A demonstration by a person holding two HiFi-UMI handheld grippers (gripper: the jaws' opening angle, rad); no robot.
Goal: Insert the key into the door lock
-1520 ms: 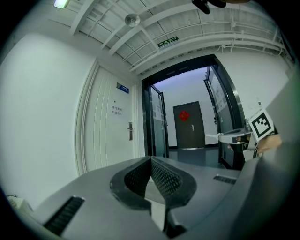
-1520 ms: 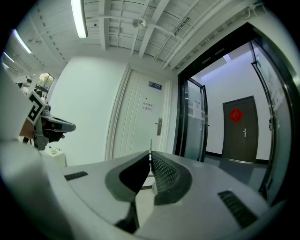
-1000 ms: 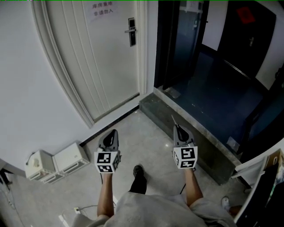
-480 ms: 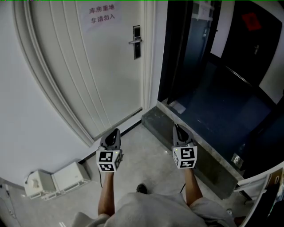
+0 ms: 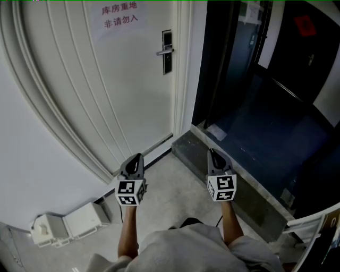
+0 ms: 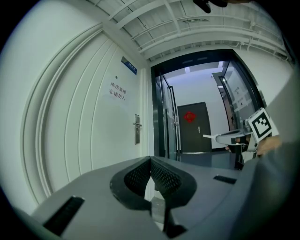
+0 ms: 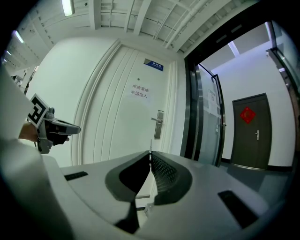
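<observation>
- Key (image 7: pixel 150 148) first: where is it?
- At the tips of the right gripper (image 7: pixel 150 158), as far as I can tell. In the right gripper view a thin pale sliver stands up from the jaws, seen edge-on. I take it for the key but cannot make out its shape.
- So those jaws are pinching it?
- Yes, they are pressed together on the sliver, with no gap at the tips.
- And the left gripper (image 6: pixel 151 160)?
- Its jaws meet at the tips, and nothing sits between them.
- Where is the lock?
- The lock (image 5: pixel 167 51) is a dark plate with a silver handle (image 5: pixel 162 52), at the upper middle of the head view. It sits near the right edge of the white door (image 5: pixel 106 90), well apart from both grippers.
- Anything else on the door?
- A sign (image 5: pixel 119 15) with red characters, at the top of the frame, left of the lock.
- How do the grippers sit in the head view?
- They are side by side in the lower half, both pointing up the frame over the grey floor (image 5: pixel 170 194). The left one is near the foot of the door. The right one is in front of the grey step (image 5: pixel 239 180) below the dark doorway (image 5: pixel 249 90).
- And the lower left corner?
- White boxes (image 5: pixel 69 226) stand there against the wall (image 5: pixel 32 175).
</observation>
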